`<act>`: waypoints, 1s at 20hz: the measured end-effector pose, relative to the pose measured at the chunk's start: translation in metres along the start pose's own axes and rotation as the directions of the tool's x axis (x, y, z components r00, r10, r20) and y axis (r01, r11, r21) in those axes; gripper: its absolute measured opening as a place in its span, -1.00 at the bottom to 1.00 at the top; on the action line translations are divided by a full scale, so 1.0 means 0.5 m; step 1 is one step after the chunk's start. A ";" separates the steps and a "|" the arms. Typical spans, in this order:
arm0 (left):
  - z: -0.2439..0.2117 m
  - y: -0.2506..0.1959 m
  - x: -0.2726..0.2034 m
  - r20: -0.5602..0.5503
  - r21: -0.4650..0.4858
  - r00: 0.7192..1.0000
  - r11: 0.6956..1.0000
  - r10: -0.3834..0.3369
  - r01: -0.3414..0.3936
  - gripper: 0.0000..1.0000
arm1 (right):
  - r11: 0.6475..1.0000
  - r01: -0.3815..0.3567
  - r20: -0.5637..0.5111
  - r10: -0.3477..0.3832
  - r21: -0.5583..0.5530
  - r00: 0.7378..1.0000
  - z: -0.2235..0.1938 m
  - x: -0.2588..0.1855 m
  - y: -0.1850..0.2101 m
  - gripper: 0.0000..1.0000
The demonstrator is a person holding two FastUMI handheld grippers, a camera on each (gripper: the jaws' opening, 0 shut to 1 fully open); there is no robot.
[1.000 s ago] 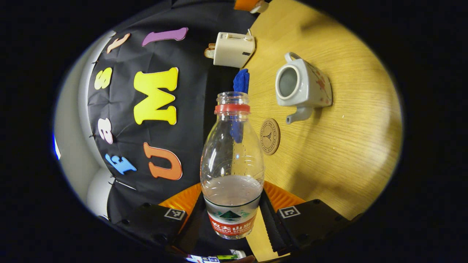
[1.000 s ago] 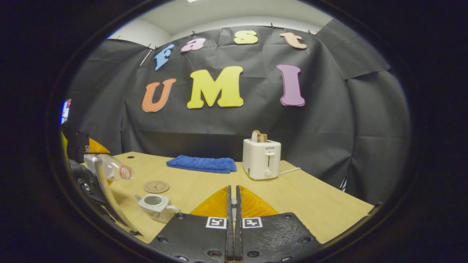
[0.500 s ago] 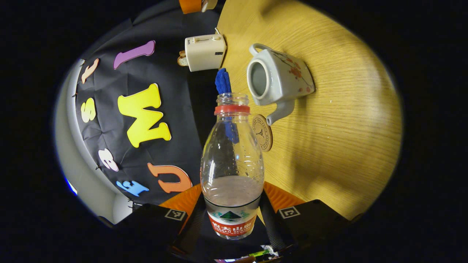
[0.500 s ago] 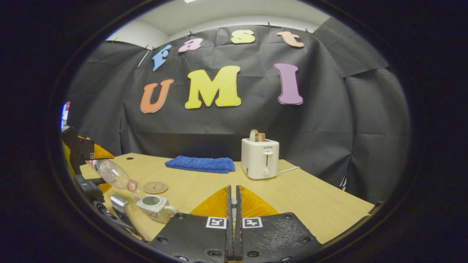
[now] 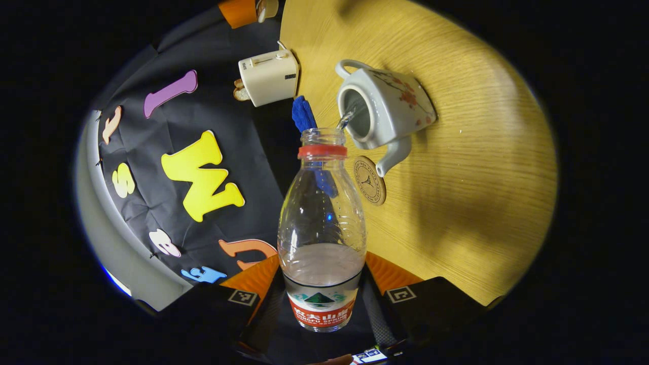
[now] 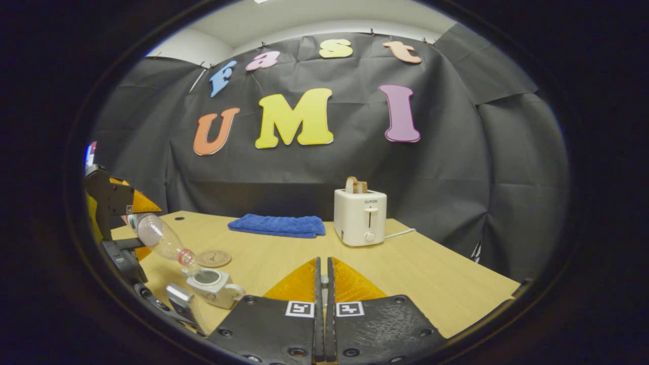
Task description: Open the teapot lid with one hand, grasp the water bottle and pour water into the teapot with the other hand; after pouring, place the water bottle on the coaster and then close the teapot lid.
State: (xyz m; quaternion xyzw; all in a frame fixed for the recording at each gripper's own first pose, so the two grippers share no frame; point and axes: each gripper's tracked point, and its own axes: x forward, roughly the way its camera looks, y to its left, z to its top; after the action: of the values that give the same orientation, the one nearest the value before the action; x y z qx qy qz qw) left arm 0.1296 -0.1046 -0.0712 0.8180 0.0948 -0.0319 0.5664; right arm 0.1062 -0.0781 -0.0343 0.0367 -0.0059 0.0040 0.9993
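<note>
My left gripper [image 5: 322, 284] is shut on the lower body of a clear water bottle [image 5: 322, 228] with a red neck ring and no cap. The bottle is tilted mouth-down over the open white teapot [image 5: 400, 109], and a thin stream of water [image 5: 346, 119] runs into its opening. A round cork coaster [image 5: 369, 180] lies beside the spout. In the right gripper view the tilted bottle [image 6: 162, 241], teapot [image 6: 215, 286] and coaster [image 6: 213, 258] sit low on the left. My right gripper [image 6: 323, 268] is shut, with a pale sliver of the lid between its fingers.
A white toaster [image 6: 361, 218] with a slice of bread stands at the back of the wooden table [image 6: 431, 284], its cord trailing right. A folded blue cloth [image 6: 277, 225] lies left of it. The black booth wall closes off the back.
The bottle has tipped further and its mouth has come over the teapot's opening; water now flows out. The right gripper has stayed almost still.
</note>
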 end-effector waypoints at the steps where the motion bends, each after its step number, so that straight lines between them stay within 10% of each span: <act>1: -0.002 0.002 -0.002 -0.005 0.014 1.000 1.000 0.001 -0.001 0.53 | 1.000 -0.003 -0.001 0.003 0.002 1.000 -0.001 0.002 0.003 -0.98; 20: 0.008 0.079 -0.021 -0.051 0.301 0.998 0.953 0.049 -0.031 0.55 | 1.000 -0.011 -0.004 0.011 -0.021 1.000 -0.001 0.004 0.011 -0.98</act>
State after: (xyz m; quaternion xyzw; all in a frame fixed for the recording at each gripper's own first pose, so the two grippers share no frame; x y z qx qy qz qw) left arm 0.1273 -0.1229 -0.0344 0.8967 0.0887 -0.0109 0.4334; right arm 0.1081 -0.0726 -0.0345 0.0260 -0.0042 0.0094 0.9996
